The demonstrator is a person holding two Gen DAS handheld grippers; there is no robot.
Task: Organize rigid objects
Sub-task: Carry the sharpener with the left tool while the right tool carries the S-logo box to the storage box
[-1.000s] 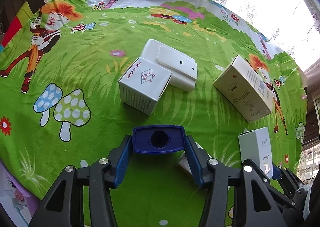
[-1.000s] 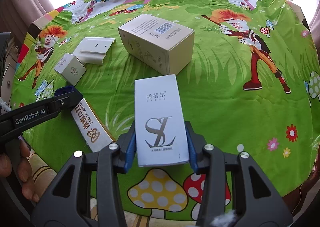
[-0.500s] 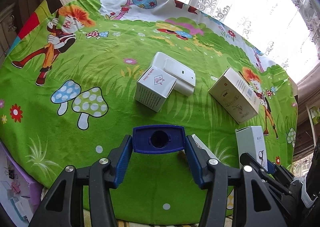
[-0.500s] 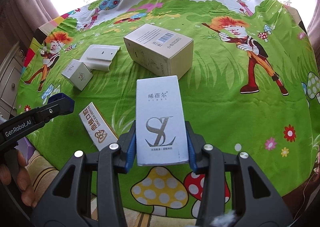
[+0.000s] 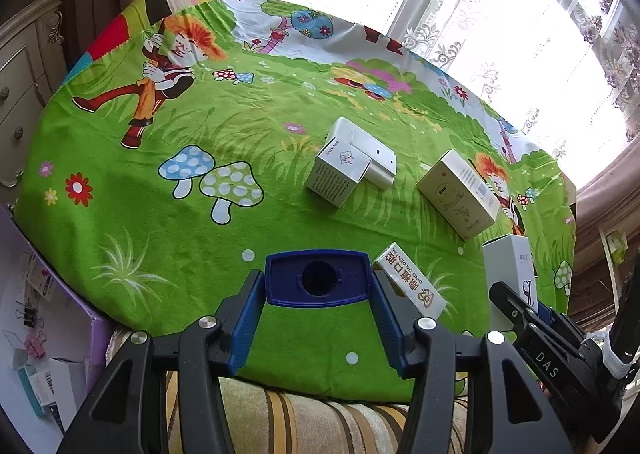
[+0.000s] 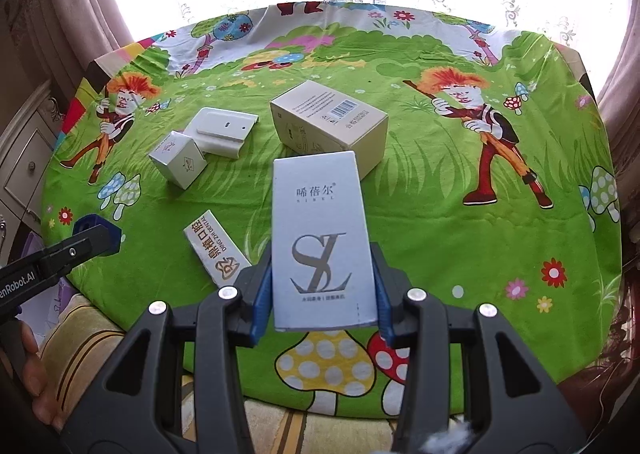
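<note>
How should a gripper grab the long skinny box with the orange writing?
The long skinny box lies flat on the tablecloth. Probably best from above, pinching its two long sides near the middle: they are narrow, parallel, and clear of the other boxes.

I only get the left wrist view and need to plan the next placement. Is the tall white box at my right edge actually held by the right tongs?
Observer: Yes. The right tongs clamp the tall white box by its two long sides, pads pressed on.
Operator: Which face points at that camera?
Observer: The printed front, with a large grey SL logo.
Operator: What lies beyond it?
Observer: The large beige box sits just past its far end, barcode face up.
</note>
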